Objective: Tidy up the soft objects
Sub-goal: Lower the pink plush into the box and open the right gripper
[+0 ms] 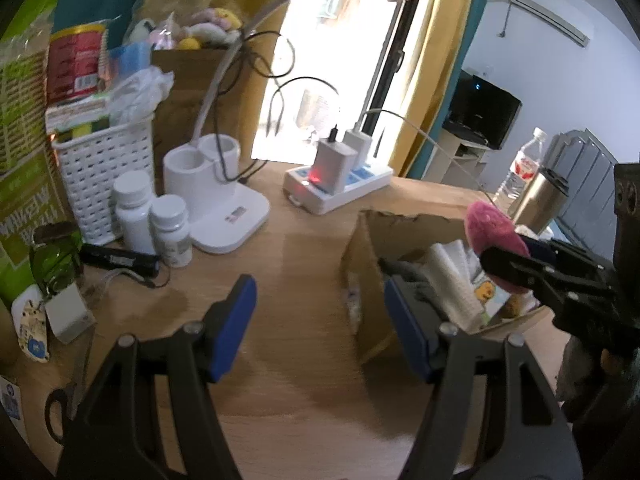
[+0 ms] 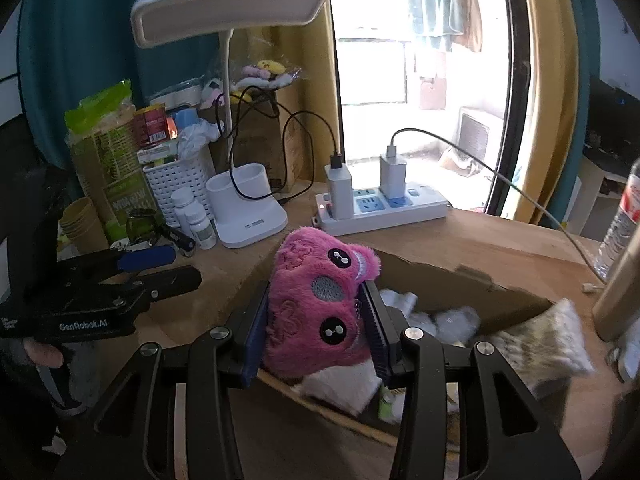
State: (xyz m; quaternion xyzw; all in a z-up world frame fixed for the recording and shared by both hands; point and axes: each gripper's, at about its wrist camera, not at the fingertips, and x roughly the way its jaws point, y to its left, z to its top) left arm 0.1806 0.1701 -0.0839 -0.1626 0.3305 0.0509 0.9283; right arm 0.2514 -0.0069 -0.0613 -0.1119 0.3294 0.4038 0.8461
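A pink plush toy (image 2: pixel 316 304) with black eyes is clamped between my right gripper's (image 2: pixel 316 316) blue pads, held over the near edge of an open cardboard box (image 2: pixel 460 276). The box holds white and grey soft items (image 2: pixel 448 320). In the left wrist view the same toy (image 1: pixel 496 236) shows above the box (image 1: pixel 368 264), pinched by the right gripper (image 1: pixel 508 268). My left gripper (image 1: pixel 320 328) is open and empty over the wooden table, just left of the box. It also shows in the right wrist view (image 2: pixel 160 268).
A white lamp base (image 1: pixel 216 200), two pill bottles (image 1: pixel 152 220), a white basket (image 1: pixel 104 176), a torch (image 1: pixel 120 258) and scissors (image 1: pixel 64 400) crowd the left. A power strip (image 1: pixel 336 184) with chargers sits behind. A steel flask (image 1: pixel 536 200) and water bottle (image 1: pixel 520 172) stand right.
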